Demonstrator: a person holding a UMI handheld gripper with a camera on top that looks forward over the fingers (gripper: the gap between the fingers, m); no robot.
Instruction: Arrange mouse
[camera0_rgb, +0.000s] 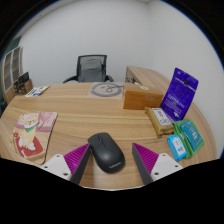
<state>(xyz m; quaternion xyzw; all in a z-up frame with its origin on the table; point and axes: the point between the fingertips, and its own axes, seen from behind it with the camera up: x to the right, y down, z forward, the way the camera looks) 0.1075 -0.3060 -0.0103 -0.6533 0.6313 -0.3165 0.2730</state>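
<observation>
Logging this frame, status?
Gripper open, fingers flanking mouse. Black computer mouse on wooden table, between fingers, ungripped. Nothing in the way.

1. The counter (85, 115) looks like light wood or wood laminate, smooth, with a faint grain and a soft sheen.
2. The mouse (105, 152) is black plastic, mostly matt, with a slight gloss along its back.
3. The gripper (112, 160) fingers carry magenta pads (75, 157) with a matt, rubbery look.
4. The cardboard box (143, 96) is plain brown, dull and uncoated.
5. The purple package (180, 95) has a glossy printed face.
6. The teal packets (183, 138) look like shiny plastic wrap.
7. The office chair (92, 68) has a dark mesh-like back.
</observation>
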